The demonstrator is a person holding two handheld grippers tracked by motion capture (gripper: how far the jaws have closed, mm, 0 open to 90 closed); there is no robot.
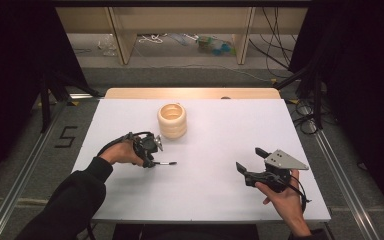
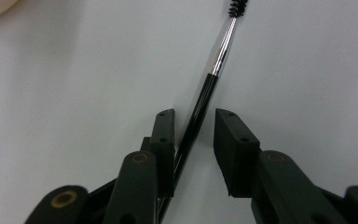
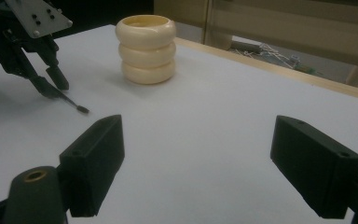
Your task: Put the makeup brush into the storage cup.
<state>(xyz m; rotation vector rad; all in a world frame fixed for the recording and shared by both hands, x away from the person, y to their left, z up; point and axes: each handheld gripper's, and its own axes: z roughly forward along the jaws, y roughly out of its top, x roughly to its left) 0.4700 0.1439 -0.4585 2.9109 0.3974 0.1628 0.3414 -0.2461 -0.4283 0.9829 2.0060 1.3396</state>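
A thin brush [image 1: 166, 163] with a black handle, a silver ferrule and a small bristle head lies flat on the white table [image 1: 205, 195], left of centre. My left gripper [image 1: 150, 161] points down over its handle. In the left gripper view the brush [image 2: 214, 70] runs between the jaws. The handle lies against the left jaw, and a clear gap separates it from the right jaw, so my left gripper [image 2: 193, 116] is open. My right gripper [image 1: 249, 159] hovers at the right front, wide open and holding nothing. Its own view shows the brush [image 3: 72, 103] and my left gripper [image 3: 51, 84] at far left.
A cream holder [image 1: 172, 120] shaped like three stacked rings stands upright behind the brush, towards the table's far edge; the holder [image 3: 146, 49] is hollow at the top. Beyond the far edge runs a wooden strip [image 1: 195, 93], with dark frames and cables at both sides.
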